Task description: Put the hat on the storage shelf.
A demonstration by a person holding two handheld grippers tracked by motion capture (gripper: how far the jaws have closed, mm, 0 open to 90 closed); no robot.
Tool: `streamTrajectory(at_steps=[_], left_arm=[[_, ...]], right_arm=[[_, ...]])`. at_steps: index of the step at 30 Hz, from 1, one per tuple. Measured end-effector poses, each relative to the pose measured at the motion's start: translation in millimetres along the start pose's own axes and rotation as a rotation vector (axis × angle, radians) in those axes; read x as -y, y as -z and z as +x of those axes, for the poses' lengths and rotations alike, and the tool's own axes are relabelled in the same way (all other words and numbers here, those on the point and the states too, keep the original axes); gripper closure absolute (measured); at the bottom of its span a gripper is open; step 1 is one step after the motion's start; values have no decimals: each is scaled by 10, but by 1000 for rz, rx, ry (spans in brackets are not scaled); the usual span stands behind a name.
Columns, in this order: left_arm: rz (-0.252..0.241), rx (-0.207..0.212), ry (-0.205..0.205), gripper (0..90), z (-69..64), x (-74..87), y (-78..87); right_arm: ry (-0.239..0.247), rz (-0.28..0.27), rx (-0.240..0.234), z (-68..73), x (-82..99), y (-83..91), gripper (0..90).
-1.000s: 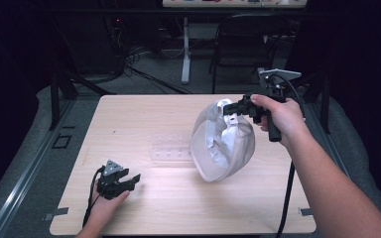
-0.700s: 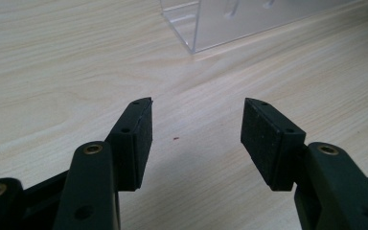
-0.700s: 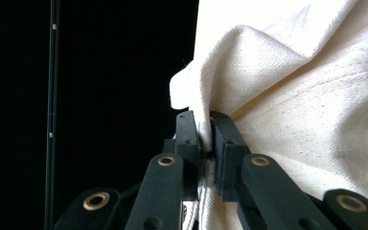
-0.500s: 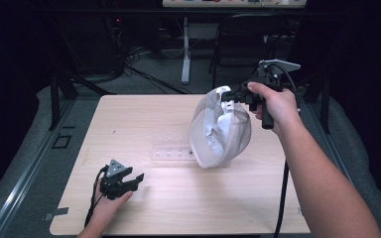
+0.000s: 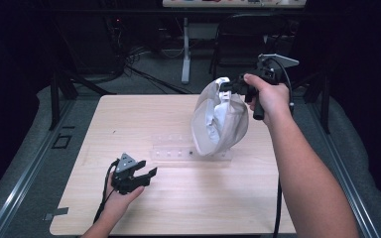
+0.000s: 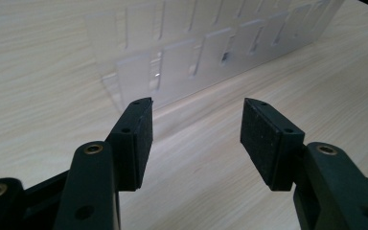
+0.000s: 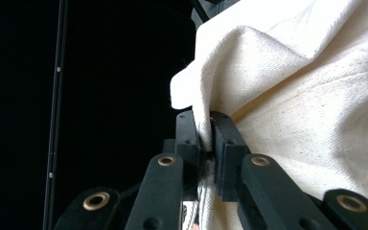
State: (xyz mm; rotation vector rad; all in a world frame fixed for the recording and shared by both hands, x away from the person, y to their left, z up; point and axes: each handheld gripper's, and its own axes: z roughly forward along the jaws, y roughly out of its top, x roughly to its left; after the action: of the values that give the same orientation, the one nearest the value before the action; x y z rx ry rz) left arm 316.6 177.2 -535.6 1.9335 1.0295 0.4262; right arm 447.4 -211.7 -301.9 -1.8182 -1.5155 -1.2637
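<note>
High view: right gripper [image 5: 228, 88] is up above the far right of the table [image 5: 129, 119], jaws clamped on the top edge of a cream cloth bag [image 5: 218, 124] that hangs below them over a clear rack [image 5: 178, 151]. Left gripper [image 5: 146, 176] sits low near the front, jaws open, rack ahead of them. Left gripper view: jaws wide, nothing between, rack just beyond the tips. Right gripper view: jaws pinch a fold of the bag's hem, cloth bulging above and to one side.
</note>
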Motion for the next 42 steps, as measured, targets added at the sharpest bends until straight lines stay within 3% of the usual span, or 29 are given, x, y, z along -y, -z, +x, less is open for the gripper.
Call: streamTrajectory(at_steps=[5, 11, 12, 15, 22, 26, 28, 33, 37, 42], left_arm=[[-17, 22, -28, 454, -151, -145, -77], [-35, 73, -107, 451, -522, -372, -283], [-35, 73, -107, 451, -522, -372, -283], [-28, 80, -150, 450, -694, -473, -407], [-37, 89, -172, 449, -919, -650, -577], [-30, 85, -215, 450, -1121, -738, -700], [-28, 75, -223, 451, -1155, -757, -722], [-20, -22, -271, 561, -1274, -850, -787], [-18, -34, -302, 697, -1243, -862, -759], [-34, -10, -274, 769, -1088, -841, -700]], right_arm=[[-5, 3, 11, -8, -1, -55, 830], [-17, -6, 12, -31, -7, -117, 830], [-17, -6, 12, -31, -7, -117, 830], [-15, -7, 20, -31, -3, -159, 830], [-12, -2, 23, -26, -4, -196, 830], [-10, -3, 18, -25, 2, -213, 830], [-9, 2, 20, -23, 5, -217, 830], [-11, 3, 18, -41, 20, -225, 830], [-10, 4, 18, -62, 23, -211, 830], [-6, 4, 27, -71, 30, -205, 829]])
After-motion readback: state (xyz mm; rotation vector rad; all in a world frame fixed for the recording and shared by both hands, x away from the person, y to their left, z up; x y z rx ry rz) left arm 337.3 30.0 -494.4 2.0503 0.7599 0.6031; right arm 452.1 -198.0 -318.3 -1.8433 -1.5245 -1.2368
